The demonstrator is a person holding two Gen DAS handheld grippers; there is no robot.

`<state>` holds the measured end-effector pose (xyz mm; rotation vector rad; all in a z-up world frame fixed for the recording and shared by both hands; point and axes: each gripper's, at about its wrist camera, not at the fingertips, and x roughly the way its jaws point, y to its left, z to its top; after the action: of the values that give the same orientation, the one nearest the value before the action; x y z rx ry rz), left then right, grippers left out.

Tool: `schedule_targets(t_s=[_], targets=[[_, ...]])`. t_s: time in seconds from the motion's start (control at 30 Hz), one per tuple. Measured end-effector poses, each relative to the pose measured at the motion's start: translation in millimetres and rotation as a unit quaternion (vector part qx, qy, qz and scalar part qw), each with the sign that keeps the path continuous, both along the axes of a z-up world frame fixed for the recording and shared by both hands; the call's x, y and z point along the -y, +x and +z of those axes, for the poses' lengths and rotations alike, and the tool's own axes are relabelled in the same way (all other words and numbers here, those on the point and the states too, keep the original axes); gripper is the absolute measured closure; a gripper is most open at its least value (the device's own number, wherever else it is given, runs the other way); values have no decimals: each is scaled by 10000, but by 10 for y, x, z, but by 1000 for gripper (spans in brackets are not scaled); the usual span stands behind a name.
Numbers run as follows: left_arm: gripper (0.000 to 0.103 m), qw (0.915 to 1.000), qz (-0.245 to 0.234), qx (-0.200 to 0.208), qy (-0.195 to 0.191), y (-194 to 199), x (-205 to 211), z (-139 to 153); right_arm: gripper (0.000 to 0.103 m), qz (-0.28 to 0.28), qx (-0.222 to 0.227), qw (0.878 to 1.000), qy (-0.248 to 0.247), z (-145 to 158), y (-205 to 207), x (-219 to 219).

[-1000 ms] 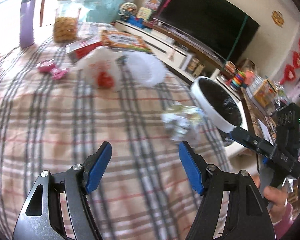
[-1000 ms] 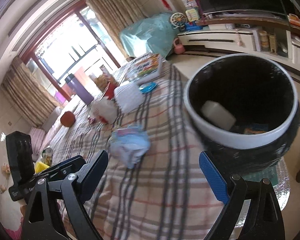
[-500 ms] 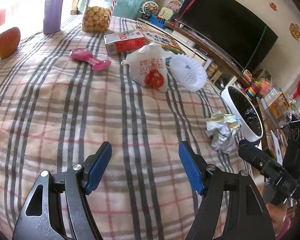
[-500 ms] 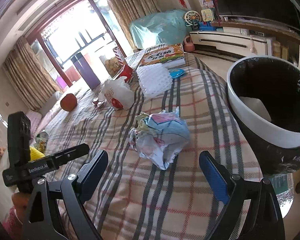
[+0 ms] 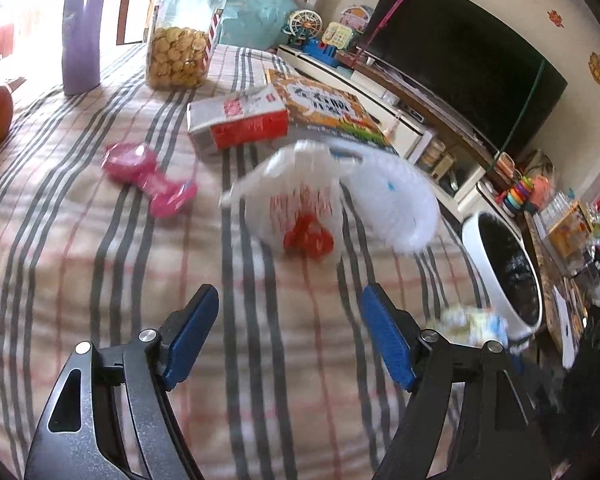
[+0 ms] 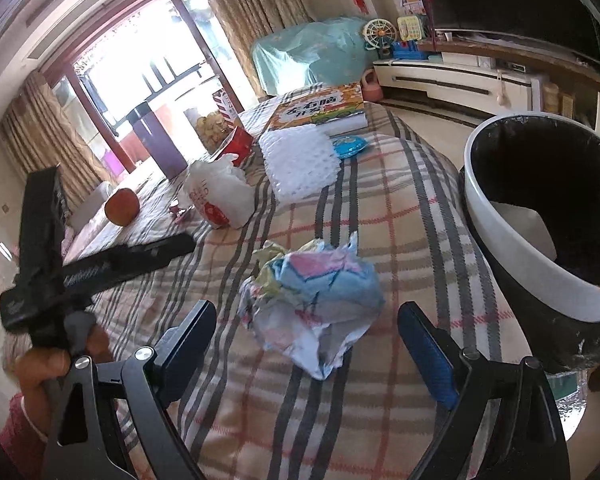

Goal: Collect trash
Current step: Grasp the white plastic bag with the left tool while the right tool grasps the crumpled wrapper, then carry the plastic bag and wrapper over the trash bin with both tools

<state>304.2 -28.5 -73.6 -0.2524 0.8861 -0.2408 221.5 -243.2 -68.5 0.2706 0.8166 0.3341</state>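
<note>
lying near the bin-side edge of the plaid worktop (image 6: 380,208): one crumpled wrapper (image 6: 312,300), just ahead of the right gripper (image 6: 306,342), fingers released. one white bag (image 5: 296,208), one foam net (image 5: 396,204) ahead of the left gripper (image 5: 290,336), fingers released too. one black-lined bin (image 6: 540,280) stands beside the worktop.

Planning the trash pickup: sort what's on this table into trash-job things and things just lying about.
Job:
crumpled wrapper
white plastic bag
foam net
trash bin

Lying about:
cookie jar
purple flask
pink toy
red-and-white carton
book
</note>
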Motion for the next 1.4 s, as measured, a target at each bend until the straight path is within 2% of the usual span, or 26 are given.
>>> schedule_targets(t_s=[0.07,0.13,0.2,0.23,0.3,0.33,0.37,0.47,0.6,1.03,1.4], targets=[[27,10000,64,19,-8,118,18,-7,14,37,-16,10000,29,-10,34,-5],[27,9999,125,36,-14,241,45,-20,23,78,-42,10000,30,-33,63,-17],[27,9998,167,82,-16,328,71,-30,37,99,-88,9999,20,-64,92,-40],[27,9997,198,118,10,361,86,-36,40,105,-107,9999,23,-78,101,-43],[42,9996,176,217,47,410,125,-48,47,140,-92,9999,20,-84,97,-64],[60,9997,142,203,51,429,137,-62,49,171,-70,9998,12,-82,90,-79],[67,9998,91,166,34,448,148,-83,51,197,-58,9998,11,-83,91,-86],[75,9998,52,209,42,428,141,-96,56,220,-26,9997,35,-82,84,-90],[76,9996,22,283,80,267,111,-28,61,228,15,9997,85,-59,66,-83],[77,9992,-338,202,-13,-565,148,71,61,55,177,9995,264,68,-206,96],[77,9962,-836,261,-39,-860,491,196,61,-320,400,9981,330,267,-352,449]])
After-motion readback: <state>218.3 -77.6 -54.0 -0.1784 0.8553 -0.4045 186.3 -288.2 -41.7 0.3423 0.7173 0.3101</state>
